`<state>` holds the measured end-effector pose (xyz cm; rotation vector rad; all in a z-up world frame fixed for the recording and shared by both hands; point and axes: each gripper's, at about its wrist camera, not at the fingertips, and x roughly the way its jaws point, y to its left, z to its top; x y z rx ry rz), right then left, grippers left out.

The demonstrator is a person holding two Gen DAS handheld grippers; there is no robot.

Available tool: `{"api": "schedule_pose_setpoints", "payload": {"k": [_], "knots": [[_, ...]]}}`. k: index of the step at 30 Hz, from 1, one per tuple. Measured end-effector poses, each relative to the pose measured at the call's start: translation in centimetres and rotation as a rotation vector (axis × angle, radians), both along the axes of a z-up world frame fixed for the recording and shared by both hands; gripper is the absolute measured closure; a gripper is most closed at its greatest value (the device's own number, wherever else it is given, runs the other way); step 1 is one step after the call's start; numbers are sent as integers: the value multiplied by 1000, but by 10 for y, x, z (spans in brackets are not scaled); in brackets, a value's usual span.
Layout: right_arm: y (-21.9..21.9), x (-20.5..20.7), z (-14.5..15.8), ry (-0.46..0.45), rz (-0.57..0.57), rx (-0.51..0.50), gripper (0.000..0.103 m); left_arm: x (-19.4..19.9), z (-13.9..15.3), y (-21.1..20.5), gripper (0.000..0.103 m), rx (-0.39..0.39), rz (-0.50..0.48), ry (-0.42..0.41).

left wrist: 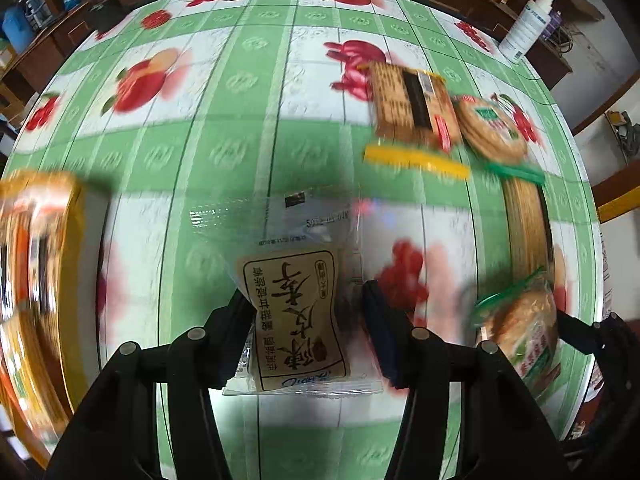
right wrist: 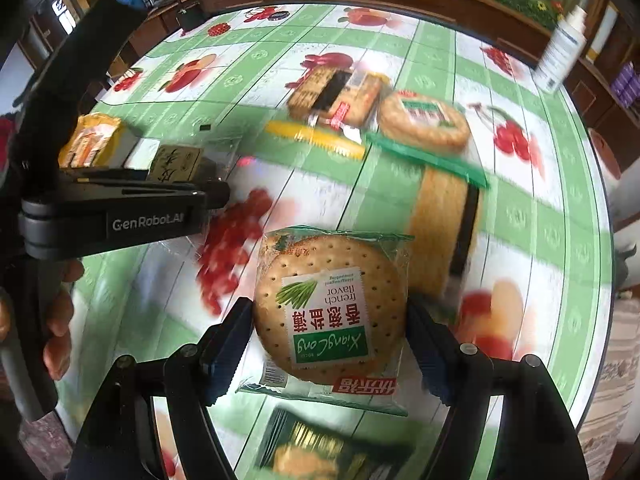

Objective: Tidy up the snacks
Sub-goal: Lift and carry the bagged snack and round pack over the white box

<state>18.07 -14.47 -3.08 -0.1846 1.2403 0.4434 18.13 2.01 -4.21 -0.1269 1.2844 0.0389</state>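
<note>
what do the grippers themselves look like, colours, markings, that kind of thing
Both grippers are black, with angular linkage arms joined by round silver pivot pins. The right gripper has dark blue ribbed pads. Seen from the side, the left gripper carries white "GenRobot.AI" lettering and a grey banded collar.

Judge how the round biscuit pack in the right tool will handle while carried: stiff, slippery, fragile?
The round biscuit pack likely stays stiff, since a single big biscuit fills the wrapper. The glossy film may slip between the pads of the right tool, which hold only its edges. The biscuit probably cracks if squeezed hard.
</note>
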Motion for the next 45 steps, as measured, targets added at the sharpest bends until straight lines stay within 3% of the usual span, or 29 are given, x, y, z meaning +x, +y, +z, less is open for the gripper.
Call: {"api": "schedule_pose_setpoints", "payload": {"k": [14, 17, 26, 36, 45], "knots": [[-15, -83, 5, 29, -54, 58, 26, -127, 7, 2, 50, 121, -8, -217], [-11, -93, 10, 24, -50, 58, 26, -148, 12, 10, 50, 116, -8, -240], [13, -112, 23, 7, -28, 32, 26, -184, 28, 24, 50, 112, -22, -295], [69, -113, 40, -11, 28, 41, 26, -206, 52, 57, 50, 89, 3, -353], [128, -108, 60, -34, 110, 64, 26, -213, 82, 107, 50, 94, 100, -404]]}}
